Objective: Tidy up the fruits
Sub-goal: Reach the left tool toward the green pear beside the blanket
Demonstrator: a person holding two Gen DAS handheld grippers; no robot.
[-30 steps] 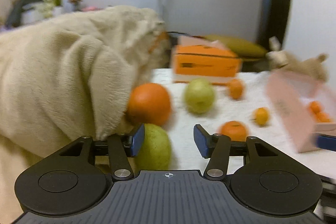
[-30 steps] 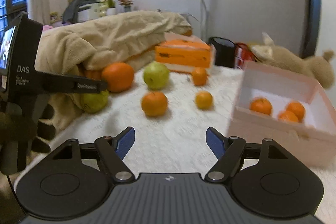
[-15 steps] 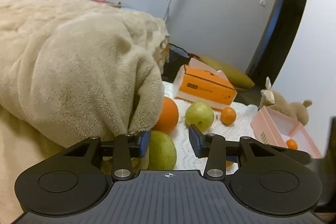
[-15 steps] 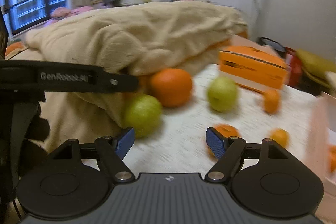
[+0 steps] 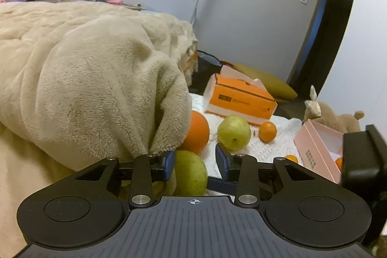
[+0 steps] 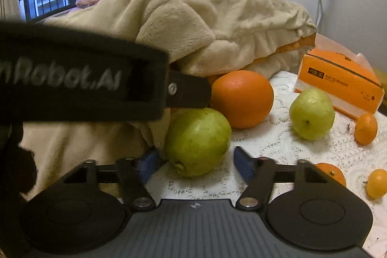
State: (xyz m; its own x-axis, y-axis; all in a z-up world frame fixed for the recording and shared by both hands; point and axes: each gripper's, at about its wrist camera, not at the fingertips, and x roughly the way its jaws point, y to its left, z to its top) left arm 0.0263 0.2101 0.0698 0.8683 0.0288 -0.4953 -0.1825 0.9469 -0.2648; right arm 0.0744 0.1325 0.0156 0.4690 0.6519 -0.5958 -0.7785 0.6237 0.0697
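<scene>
Left wrist view: the left tongs (image 5: 195,162) stand open around the near green pear (image 5: 191,173), gripping nothing, beside the beige blanket (image 5: 96,88).

Right wrist view: the right tongs (image 6: 196,162) gape empty before that pear (image 6: 197,140), which touches the big orange (image 6: 241,98).

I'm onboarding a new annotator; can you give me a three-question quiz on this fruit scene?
1. True or false: the left gripper is shut on the near pear.
2. Multiple choice: what lies directly behind the near pear in the right wrist view? A) tissue box B) big orange C) pink box
3. Fill in: the far pear rests on the white lace ____.

Key:
1. False; its jaws are open on either side of the pear, and contact cannot be seen.
2. B, the big orange.
3. cloth.
</scene>
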